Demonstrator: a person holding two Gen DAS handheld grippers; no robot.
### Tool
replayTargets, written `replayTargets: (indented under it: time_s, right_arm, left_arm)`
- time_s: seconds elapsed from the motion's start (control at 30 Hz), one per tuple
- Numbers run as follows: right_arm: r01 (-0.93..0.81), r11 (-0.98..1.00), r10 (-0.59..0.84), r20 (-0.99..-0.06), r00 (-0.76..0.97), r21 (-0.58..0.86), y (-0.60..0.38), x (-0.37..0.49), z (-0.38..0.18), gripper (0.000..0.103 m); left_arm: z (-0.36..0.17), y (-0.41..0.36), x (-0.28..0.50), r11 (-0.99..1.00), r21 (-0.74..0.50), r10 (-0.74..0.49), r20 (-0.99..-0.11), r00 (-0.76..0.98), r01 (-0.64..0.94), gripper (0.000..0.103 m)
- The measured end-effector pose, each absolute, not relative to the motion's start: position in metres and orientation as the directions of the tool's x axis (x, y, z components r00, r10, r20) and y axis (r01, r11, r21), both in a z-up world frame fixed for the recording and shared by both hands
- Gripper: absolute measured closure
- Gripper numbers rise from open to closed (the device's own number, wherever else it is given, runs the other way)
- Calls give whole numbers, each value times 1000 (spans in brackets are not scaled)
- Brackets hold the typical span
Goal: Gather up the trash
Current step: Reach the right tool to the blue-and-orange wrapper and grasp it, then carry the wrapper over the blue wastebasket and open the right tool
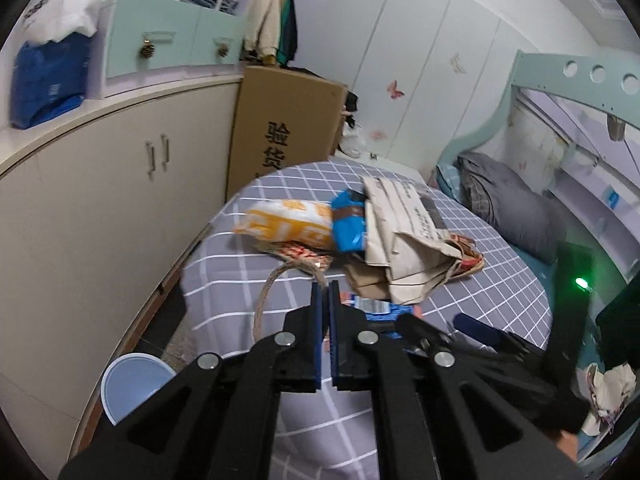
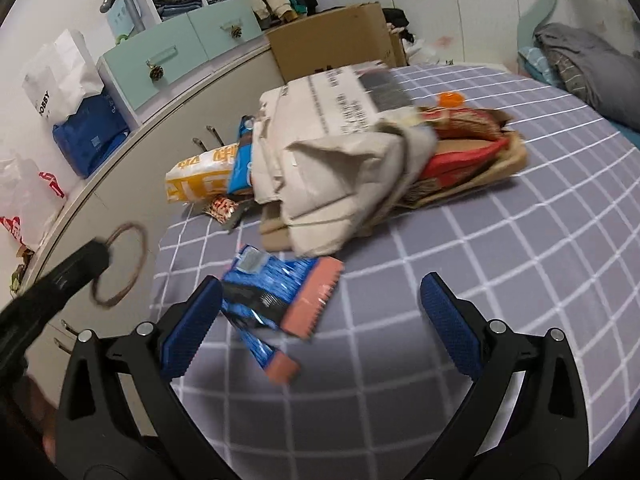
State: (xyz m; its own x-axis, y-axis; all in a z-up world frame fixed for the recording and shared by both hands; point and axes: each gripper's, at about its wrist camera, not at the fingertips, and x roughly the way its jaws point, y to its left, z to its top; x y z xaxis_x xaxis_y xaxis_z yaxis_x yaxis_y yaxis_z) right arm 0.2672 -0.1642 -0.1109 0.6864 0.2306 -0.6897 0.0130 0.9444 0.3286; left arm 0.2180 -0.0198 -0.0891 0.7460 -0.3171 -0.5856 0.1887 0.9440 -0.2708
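Observation:
My left gripper (image 1: 325, 286) is shut on a loop of brown twine (image 1: 266, 292), which hangs from its tips beside the bed's edge. The right wrist view shows that gripper (image 2: 100, 252) at the left with the twine ring (image 2: 138, 264) dangling. My right gripper (image 2: 320, 284) is open just above a blue and pink wrapper (image 2: 280, 292) lying on the grey checked bedsheet (image 2: 500, 264); nothing is between its pads. Behind lies a heap: a yellow packet (image 1: 288, 224), a blue packet (image 1: 348, 224), crumpled beige paper (image 2: 340, 176) and a red snack bag (image 2: 464, 156).
A pale blue bin (image 1: 132, 384) stands on the floor between the bed and the cream cabinet (image 1: 100, 208). A tall cardboard box (image 1: 284, 120) leans at the bed's far corner. Grey bedding (image 1: 516, 204) is piled at the headboard. Crumpled paper (image 1: 608, 392) lies at the lower right.

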Motion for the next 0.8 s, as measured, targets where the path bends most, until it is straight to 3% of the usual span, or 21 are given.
replayTargets:
  time_s: [0.13, 0.17, 0.2, 0.37, 0.57, 0.8]
  right_arm:
    - [14, 957, 207, -718, 665, 289, -147, 276, -114, 32]
    - [19, 966, 180, -721, 669, 258, -144, 274, -113, 59]
    - [19, 968, 175, -723, 669, 251, -142, 272, -114, 71]
    - [18, 963, 187, -713, 676, 269, -143, 259, -117, 81]
    - [-36, 960, 224, -687, 691, 276, -126, 229, -105, 83]
    - [-255, 934, 357, -644, 676, 250, -44, 220, -87, 84]
  left_arm:
    - [-92, 2, 212, 929, -321, -346, -576, 740, 185, 100]
    - [-94, 9, 210, 925, -335, -353, -573, 739, 181, 100]
    - [-94, 14, 208, 924, -341, -350, -570, 743, 174, 100]
    - [-103, 36, 196, 914, -373, -355, -553, 754, 157, 100]
    - [-109, 66, 185, 906, -405, -347, -542, 765, 124, 100]
    - [-133, 121, 174, 898, -440, -295, -562, 772, 23, 100]
